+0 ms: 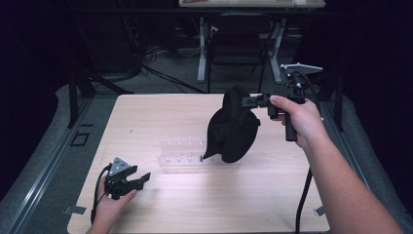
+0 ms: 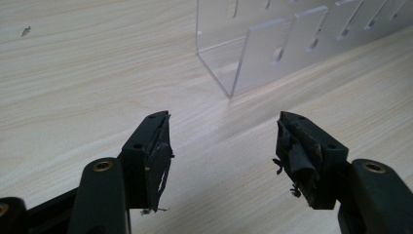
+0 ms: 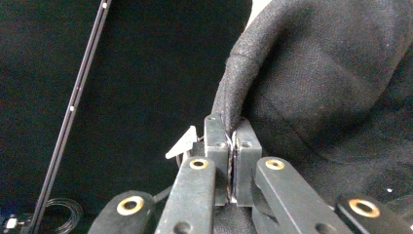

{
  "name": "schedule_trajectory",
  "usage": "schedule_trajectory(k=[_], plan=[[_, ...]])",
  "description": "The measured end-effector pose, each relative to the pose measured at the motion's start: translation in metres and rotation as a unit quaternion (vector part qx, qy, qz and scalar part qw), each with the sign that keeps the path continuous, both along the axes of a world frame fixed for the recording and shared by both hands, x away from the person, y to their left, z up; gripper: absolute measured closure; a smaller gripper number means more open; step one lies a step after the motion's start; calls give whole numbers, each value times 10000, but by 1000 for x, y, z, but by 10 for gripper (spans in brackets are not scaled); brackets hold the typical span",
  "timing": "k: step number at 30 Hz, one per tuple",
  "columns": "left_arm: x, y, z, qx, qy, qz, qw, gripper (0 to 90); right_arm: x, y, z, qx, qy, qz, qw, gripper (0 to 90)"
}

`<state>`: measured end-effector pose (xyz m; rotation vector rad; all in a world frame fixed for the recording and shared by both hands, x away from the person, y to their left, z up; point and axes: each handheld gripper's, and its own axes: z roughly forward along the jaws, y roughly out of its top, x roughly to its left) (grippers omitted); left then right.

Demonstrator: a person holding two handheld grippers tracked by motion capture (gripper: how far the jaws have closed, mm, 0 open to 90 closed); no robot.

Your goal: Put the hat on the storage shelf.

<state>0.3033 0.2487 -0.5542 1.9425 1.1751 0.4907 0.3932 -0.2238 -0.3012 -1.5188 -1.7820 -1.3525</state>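
The right tool [image 1: 253, 101] is clamped on the rim of a black cap [image 1: 231, 127], which hangs below it above the clear rack [image 1: 182, 155] on the worktop [image 1: 146, 117]. The left tool [image 1: 139, 179] rests open, empty. Lifting looks done; placing the cap remains.

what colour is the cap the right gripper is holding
Black cap; clearest in the high view.

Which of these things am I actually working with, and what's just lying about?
In the job:
black cap, pinched at its edge by the right claw
clear rack
open left claw

Just lying about:
chair
far table
floor cables
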Motion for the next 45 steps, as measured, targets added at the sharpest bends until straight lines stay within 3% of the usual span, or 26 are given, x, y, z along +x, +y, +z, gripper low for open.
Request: schedule_trajectory(k=[27,36,45], plan=[[-2,-3,2,5,-40,-64,10000,379,19,27,-15,-174,94,131,9997,883],[-1,-10,5,-70,-107,-111,9999,395,22,35,-22,-7,160,140,9998,882],[-2,-26,17,-80,-238,-370,9990,439,26,47,-30,253,153,158,9994,881]])
